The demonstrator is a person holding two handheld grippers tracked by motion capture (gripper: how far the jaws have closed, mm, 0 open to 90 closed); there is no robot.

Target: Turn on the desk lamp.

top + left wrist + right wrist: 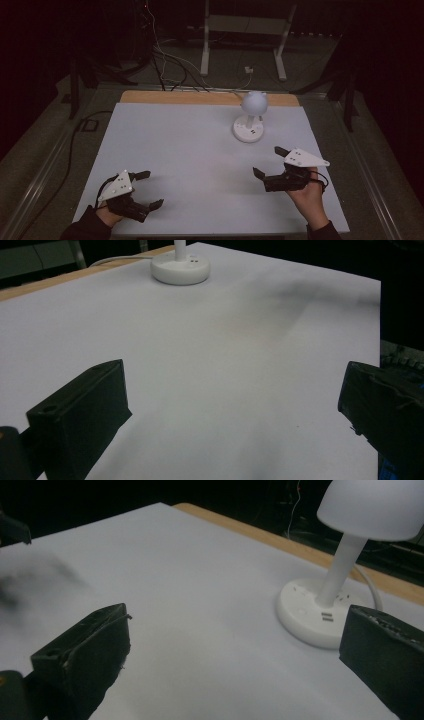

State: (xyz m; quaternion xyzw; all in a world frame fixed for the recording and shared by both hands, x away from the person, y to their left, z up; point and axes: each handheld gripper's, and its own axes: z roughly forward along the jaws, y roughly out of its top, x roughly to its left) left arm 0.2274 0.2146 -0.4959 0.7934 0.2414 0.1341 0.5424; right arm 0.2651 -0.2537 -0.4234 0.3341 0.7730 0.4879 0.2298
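A small white desk lamp (251, 112) with a round shade and a disc base stands at the back right of the white table sheet (190, 150). Its base (180, 268) lies far ahead in the left gripper view, and lamp (350, 555) is close on the right in the right gripper view. My left gripper (150, 190) rests at the front left corner, open, nothing between its jaws. My right gripper (270, 161) sits at the front right, open and empty, a short way in front of the lamp. Both sets of black jaws stand wide apart.
A wooden table edge (200, 97) runs along the back of the sheet. Beyond it are cables (165, 60) on the floor and a white stand frame (245, 35). The lamp's cord (240, 85) trails off the back. The surroundings are dark.
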